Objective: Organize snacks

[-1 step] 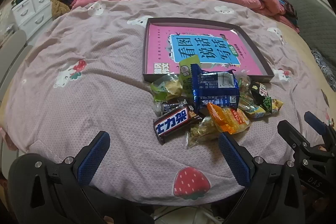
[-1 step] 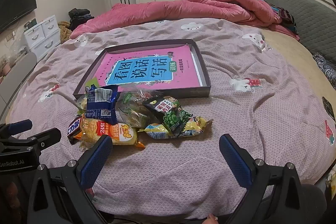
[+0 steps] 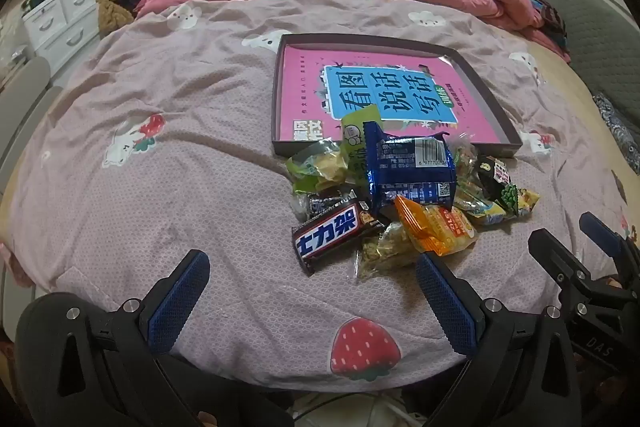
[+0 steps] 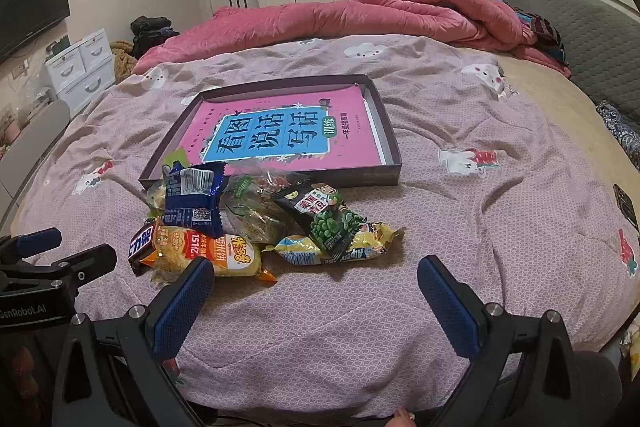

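A bed covered by a mauve sheet printed with strawberries and cartoon animals carries everything, with a pink quilt bunched at its far end. On the sheet a shallow dark tray is laid, and its floor is filled by a pink book whose blue panel bears large Chinese characters, read as 看图说话写话.

The snacks are heaped on the sheet against the tray's near wall, none yet inside it, though a green packet leans over the rim. The largest is a blue foil pack, printed with a barcode and a QR code. Next is an orange packet, marked 151亿 in the right view, then a dark chocolate bar lettered 士力架, then a black pea packet and a yellow packet; their small print cannot be read.

All are judged light, soft and crinkly, with slick film that may slide. The puffed bags would probably crush if squeezed mid-body, so a crimped end seam is the better hold; the bar is stiffer and can be taken across its width.

The left gripper and the right gripper are both held short of the pile, fingers spread wide and empty.
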